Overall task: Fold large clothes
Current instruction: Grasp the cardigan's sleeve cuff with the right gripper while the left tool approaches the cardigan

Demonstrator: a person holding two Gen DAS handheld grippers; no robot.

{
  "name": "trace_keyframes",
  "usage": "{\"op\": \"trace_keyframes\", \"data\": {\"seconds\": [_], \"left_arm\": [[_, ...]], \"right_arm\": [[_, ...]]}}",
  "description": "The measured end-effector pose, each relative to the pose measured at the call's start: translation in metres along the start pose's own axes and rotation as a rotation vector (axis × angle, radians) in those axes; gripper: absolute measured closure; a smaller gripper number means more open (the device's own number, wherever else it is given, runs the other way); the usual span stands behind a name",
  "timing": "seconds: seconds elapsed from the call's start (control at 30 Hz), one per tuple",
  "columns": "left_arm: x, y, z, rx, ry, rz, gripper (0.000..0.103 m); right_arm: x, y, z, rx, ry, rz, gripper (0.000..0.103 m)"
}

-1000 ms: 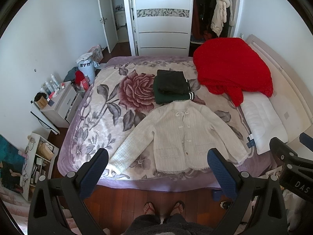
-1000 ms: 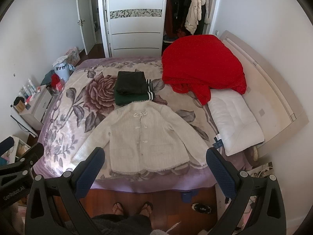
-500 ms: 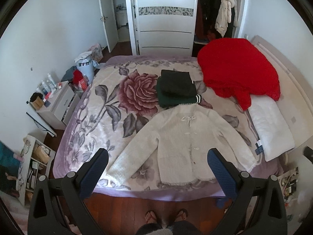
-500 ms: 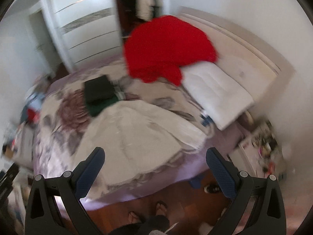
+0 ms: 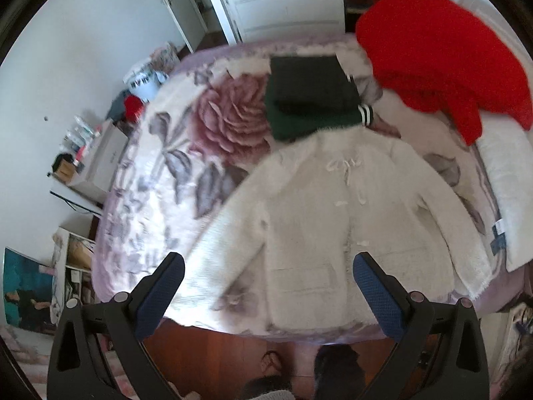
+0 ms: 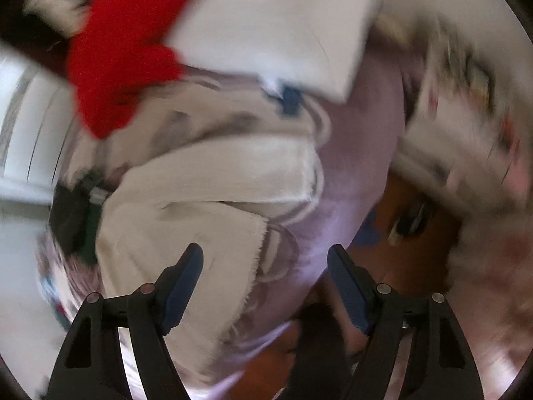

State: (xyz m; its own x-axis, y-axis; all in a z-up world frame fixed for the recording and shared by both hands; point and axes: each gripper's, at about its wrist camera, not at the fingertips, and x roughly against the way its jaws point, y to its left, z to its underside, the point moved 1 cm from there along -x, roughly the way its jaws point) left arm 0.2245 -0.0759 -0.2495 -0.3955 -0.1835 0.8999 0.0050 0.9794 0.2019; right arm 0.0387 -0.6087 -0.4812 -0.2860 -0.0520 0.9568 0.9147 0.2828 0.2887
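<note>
So the cream cardigan point(image 5: 336, 220) is laid flat and face up on the bed point(image 5: 160, 153), sleeves spread and hem toward the near edge, probably so every edge is reachable for folding. The left gripper point(image 5: 266, 296) hangs over the hem, fingers spread wide with nothing in them. The right gripper point(image 6: 265, 286) is over the cardigan's corner by the bed edge; its fingers are closing but no cloth is pinched yet, though that view is blurry. Folded dark clothes point(image 5: 309, 96) sit just past the collar, likely the finished pile, with a red blanket point(image 5: 443, 63) by the pillow point(image 5: 506, 193).
</note>
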Motion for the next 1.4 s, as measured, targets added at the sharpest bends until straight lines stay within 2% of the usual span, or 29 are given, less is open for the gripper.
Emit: {"op": "trace_keyframes", "data": {"seconds": [0.13,0.23,0.33,0.43,0.47,0.5,0.53,0.57,0.67,0.83,0.9,1.0,1.07,1.1,1.17,1.3,1.37,1.4], "left_arm": [[-0.075,-0.048,0.002,-0.059,0.087,-0.027,0.0],[-0.122,-0.073,0.005,-0.067,0.143,-0.035,0.0],[-0.157,-0.094,0.003,-0.061,0.185,-0.036,0.0],[-0.185,-0.117,-0.002,-0.067,0.203,-0.023,0.0],[-0.19,-0.125,-0.002,-0.079,0.204,-0.014,0.0],[-0.195,-0.132,-0.004,-0.085,0.201,-0.008,0.0],[-0.199,-0.14,-0.006,-0.096,0.195,-0.004,0.0],[-0.201,-0.147,-0.008,-0.104,0.19,0.002,0.0],[-0.205,-0.171,-0.017,-0.107,0.185,0.042,0.0],[-0.19,-0.219,-0.037,-0.062,0.17,0.179,0.0],[-0.181,-0.247,-0.046,-0.072,0.158,0.25,0.0],[-0.17,-0.286,-0.054,-0.109,0.134,0.314,0.0],[-0.168,-0.306,-0.055,-0.137,0.13,0.326,0.0],[-0.168,-0.309,-0.054,-0.143,0.132,0.33,0.0],[-0.172,-0.312,-0.052,-0.153,0.14,0.328,0.0],[-0.2,-0.296,-0.042,-0.152,0.183,0.262,0.0],[-0.218,-0.282,-0.037,-0.139,0.22,0.224,0.0],[-0.226,-0.274,-0.033,-0.129,0.239,0.203,0.0]], "right_arm": [[-0.113,-0.039,-0.04,-0.128,0.05,-0.029,0.024],[-0.179,-0.048,-0.058,-0.178,0.057,-0.033,0.024],[-0.229,-0.054,-0.075,-0.205,0.071,-0.012,0.024],[-0.254,-0.051,-0.089,-0.241,0.062,-0.044,0.024],[-0.252,-0.048,-0.091,-0.258,0.032,-0.062,0.027],[-0.248,-0.044,-0.092,-0.259,0.002,-0.091,0.038],[-0.244,-0.036,-0.094,-0.242,-0.014,-0.075,0.07],[-0.241,-0.03,-0.097,-0.221,-0.018,-0.065,0.089],[-0.218,-0.004,-0.116,-0.117,-0.065,-0.086,0.091],[-0.134,0.035,-0.184,-0.03,-0.266,-0.15,0.092],[-0.115,0.045,-0.211,-0.002,-0.331,-0.159,0.093],[-0.131,0.043,-0.244,-0.026,-0.287,-0.121,0.088],[-0.142,0.03,-0.247,-0.057,-0.262,-0.116,0.069],[-0.145,0.024,-0.244,-0.067,-0.259,-0.126,0.064],[-0.153,0.011,-0.227,-0.086,-0.237,-0.157,0.049],[-0.19,-0.024,-0.177,-0.186,-0.115,-0.237,0.039],[-0.216,-0.031,-0.153,-0.248,-0.07,-0.266,0.022],[-0.224,-0.033,-0.145,-0.274,-0.065,-0.255,0.022]]}}
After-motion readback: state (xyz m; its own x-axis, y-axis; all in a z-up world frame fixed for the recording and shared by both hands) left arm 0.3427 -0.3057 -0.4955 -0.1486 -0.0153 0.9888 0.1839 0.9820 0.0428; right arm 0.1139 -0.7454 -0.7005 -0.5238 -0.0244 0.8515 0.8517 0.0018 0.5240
